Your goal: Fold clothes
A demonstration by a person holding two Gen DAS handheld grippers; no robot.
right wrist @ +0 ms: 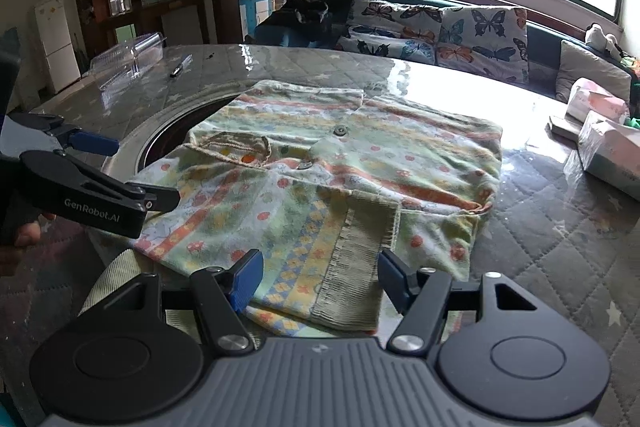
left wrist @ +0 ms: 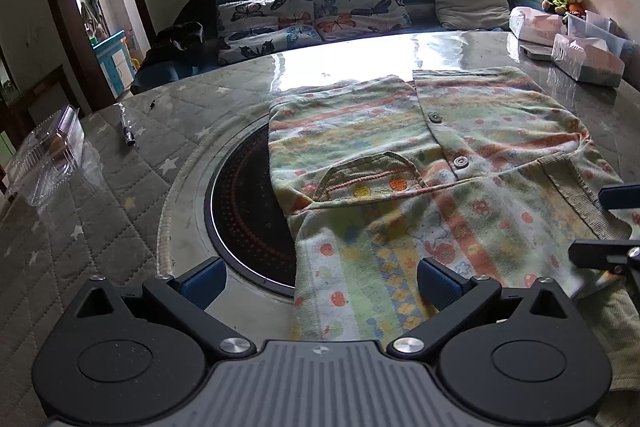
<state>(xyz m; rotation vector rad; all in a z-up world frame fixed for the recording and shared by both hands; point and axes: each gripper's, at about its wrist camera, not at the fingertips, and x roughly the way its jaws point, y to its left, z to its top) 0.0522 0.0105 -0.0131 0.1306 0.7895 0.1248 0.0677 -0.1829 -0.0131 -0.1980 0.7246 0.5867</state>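
A small patterned button-up garment (left wrist: 432, 163) with green, orange and yellow stripes lies partly folded on the round table, both sleeves laid over its body. It also shows in the right wrist view (right wrist: 340, 171). My left gripper (left wrist: 320, 283) is open and empty, just above the garment's near left edge. My right gripper (right wrist: 320, 279) is open and empty, its fingers either side of a ribbed sleeve cuff (right wrist: 360, 267) at the near edge. Each gripper shows in the other's view, the right one (left wrist: 612, 227) and the left one (right wrist: 132, 171).
The garment partly covers a dark round hotplate (left wrist: 248, 211) set in the quilted table cover (left wrist: 100, 227). A clear plastic box (left wrist: 48, 159) and a pen (left wrist: 128, 131) lie left. Tissue packs and boxes (left wrist: 576, 51) stand far right. A cushioned sofa (left wrist: 320, 11) lies beyond.
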